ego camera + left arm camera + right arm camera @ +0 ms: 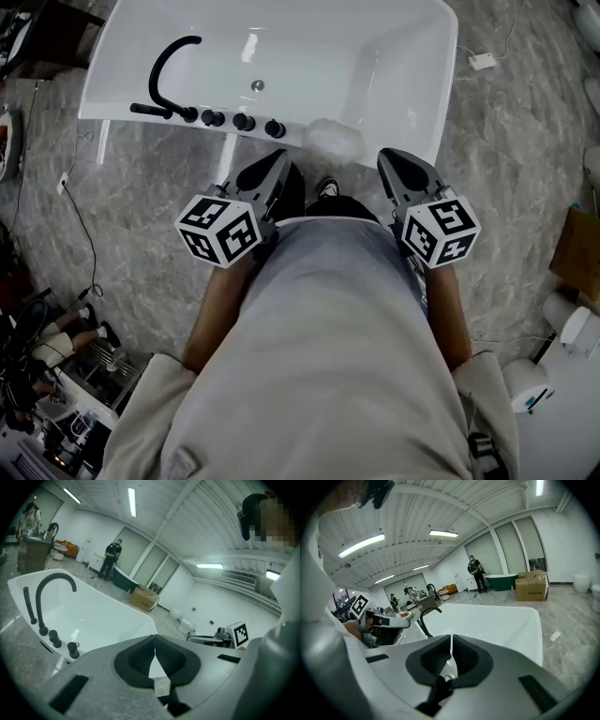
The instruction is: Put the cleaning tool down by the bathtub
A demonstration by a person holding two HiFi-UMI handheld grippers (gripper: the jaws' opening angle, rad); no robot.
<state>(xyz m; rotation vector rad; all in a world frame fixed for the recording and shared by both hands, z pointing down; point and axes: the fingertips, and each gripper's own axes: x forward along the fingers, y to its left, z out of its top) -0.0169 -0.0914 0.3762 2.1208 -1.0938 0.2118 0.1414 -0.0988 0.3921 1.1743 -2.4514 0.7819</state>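
Bathtub (pixel 281 56) on marbled grey floor (pixel 141 206); left tool (pixel 154 641), right tool (pixel 451 641) clenched empty.

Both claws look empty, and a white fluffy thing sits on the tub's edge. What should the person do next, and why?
Probably just lower both grippers and stop. The left gripper and right gripper are shut on nothing, and the white puff, likely the cleaning tool, already lies at the bathtub near rim, apart from both.
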